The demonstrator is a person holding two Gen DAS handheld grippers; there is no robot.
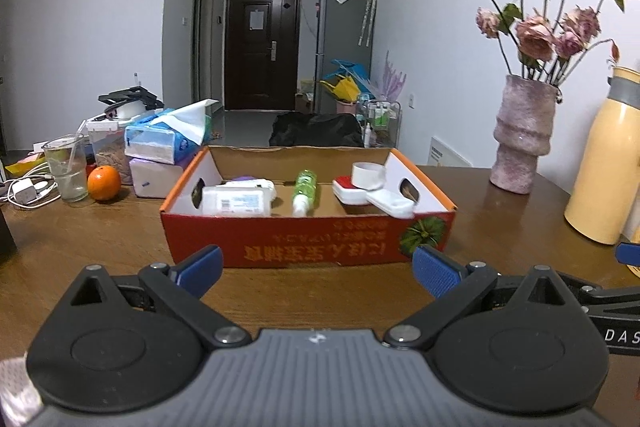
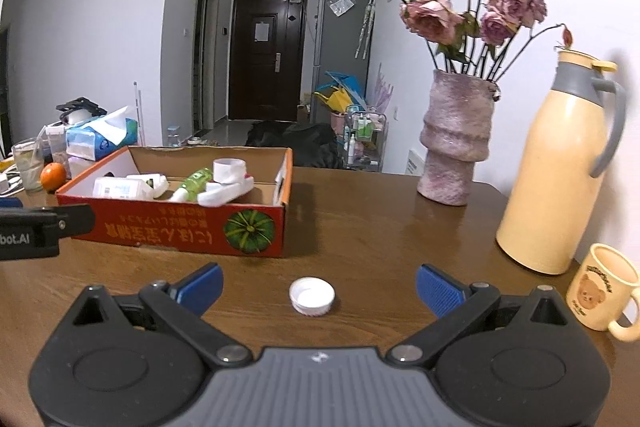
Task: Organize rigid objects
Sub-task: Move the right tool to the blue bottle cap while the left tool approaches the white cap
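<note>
From the left wrist view, the left gripper [image 1: 316, 265] hangs low over the wooden table [image 1: 100, 227] with its blue fingers spread wide and nothing between them, facing the near wall of the red cardboard box [image 1: 304, 241]. Inside the box lie a white packet with a label [image 1: 236, 201], a green bottle [image 1: 305, 191] on its side, a red-and-white case [image 1: 350, 191] and a white ring-shaped cup [image 1: 369, 175]. An orange [image 1: 104, 183] and a glass with a straw [image 1: 68, 167] stand left of the box, a pink vase of dried roses [image 1: 522, 139] to its right. From the right wrist view, the right gripper [image 2: 319, 285] is also spread wide, and a white bottle cap [image 2: 312, 295] lies open side up on the table between its fingers, touching neither. The box [image 2: 176, 227] sits beyond, to the left; a cream thermos jug [image 2: 554, 163] and a bear mug [image 2: 604, 293] stand at the right.
</note>
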